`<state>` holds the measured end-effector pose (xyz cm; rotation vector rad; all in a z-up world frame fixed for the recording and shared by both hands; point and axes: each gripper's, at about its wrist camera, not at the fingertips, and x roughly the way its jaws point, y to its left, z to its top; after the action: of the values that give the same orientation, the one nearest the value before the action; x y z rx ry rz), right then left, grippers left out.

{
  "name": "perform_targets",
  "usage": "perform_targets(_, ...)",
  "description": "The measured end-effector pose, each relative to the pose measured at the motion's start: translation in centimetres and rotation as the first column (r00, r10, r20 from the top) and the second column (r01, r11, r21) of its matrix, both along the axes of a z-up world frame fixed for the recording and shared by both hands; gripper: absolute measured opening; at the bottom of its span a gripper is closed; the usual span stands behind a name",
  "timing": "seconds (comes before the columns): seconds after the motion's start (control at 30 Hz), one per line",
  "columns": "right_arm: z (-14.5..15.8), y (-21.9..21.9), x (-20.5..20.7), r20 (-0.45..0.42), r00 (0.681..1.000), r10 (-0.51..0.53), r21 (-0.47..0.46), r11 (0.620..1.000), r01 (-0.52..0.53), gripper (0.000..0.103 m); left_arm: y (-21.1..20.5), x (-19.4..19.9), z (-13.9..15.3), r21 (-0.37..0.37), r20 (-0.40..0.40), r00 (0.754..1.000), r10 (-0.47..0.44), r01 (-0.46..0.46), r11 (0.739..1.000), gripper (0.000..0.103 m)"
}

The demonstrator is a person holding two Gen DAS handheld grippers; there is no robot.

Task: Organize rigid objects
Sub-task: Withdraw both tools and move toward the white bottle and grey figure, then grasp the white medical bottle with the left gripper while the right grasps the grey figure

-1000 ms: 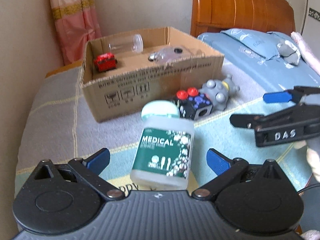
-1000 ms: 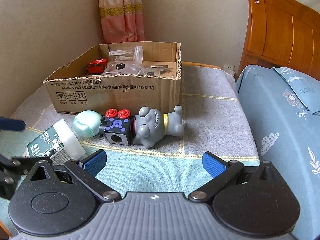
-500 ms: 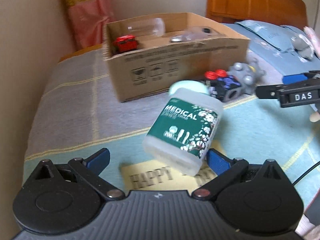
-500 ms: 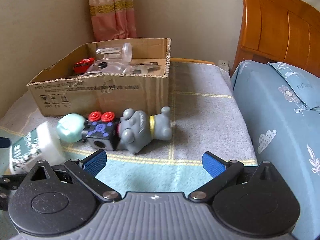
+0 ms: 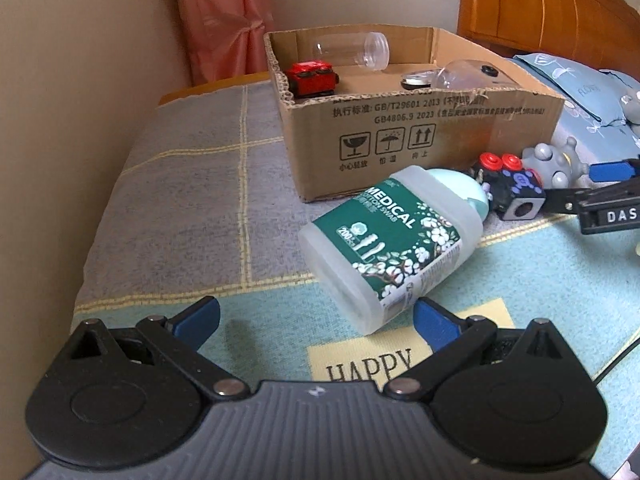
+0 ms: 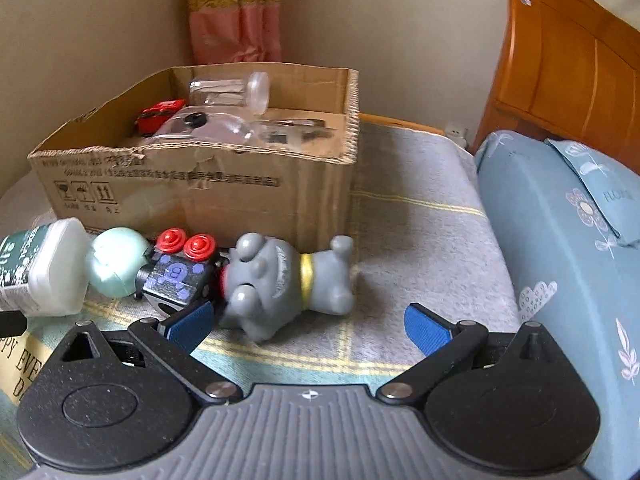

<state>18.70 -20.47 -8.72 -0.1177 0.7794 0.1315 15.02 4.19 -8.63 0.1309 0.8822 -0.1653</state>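
A cotton swab bottle (image 5: pixel 394 244) with a green label and pale green cap lies on its side on the bed, ahead and right of my open left gripper (image 5: pixel 316 318); its base is beside the right fingertip. It also shows in the right wrist view (image 6: pixel 38 268). A black cube toy (image 6: pixel 178 276) with red buttons and a grey dog figure (image 6: pixel 284 280) lie in front of the cardboard box (image 6: pixel 208 192). My open right gripper (image 6: pixel 308 322) is close to the dog. The box (image 5: pixel 420 136) holds a red toy car (image 5: pixel 314 78), a clear jar (image 5: pixel 352 50) and clear lids.
A wall runs along the left. A pink curtain (image 5: pixel 224 20) hangs behind the box. A wooden headboard (image 6: pixel 568 64) and blue pillows (image 6: pixel 560 216) are on the right. A yellow patch printed HAPPY (image 5: pixel 368 360) lies on the bed cover.
My left gripper has swung left and the bottle now sits toward its right finger, tilted more. My right gripper has moved in closer to the dog and cube.
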Motion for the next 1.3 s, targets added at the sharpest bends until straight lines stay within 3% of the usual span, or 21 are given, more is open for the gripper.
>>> perform_targets(0.47,-1.3,-2.0,1.0,-0.009,1.000,0.022,0.051,0.998,-0.021,0.103,-1.7,0.6,-0.5,-0.061,-0.029,0.999,-0.026,0.024,0.998,0.102)
perform_targets(0.8,-1.6,-2.3,0.6,0.015,0.998,0.069,0.038,0.997,-0.069,0.103,-3.0,1.4,0.1,-0.164,-0.034,0.999,-0.012,0.006,0.986,0.102)
perform_targets(1.03,-1.8,-2.5,0.2,0.050,0.995,0.083,0.044,0.995,-0.085,0.103,-3.1,3.0,0.0,-0.155,-0.023,0.998,0.060,-0.062,0.986,0.102)
perform_targets(1.3,-1.9,-2.6,0.4,0.057,0.993,0.107,0.044,0.993,-0.110,0.103,-1.3,3.2,0.1,-0.075,0.019,0.992,0.121,-0.119,0.990,0.102)
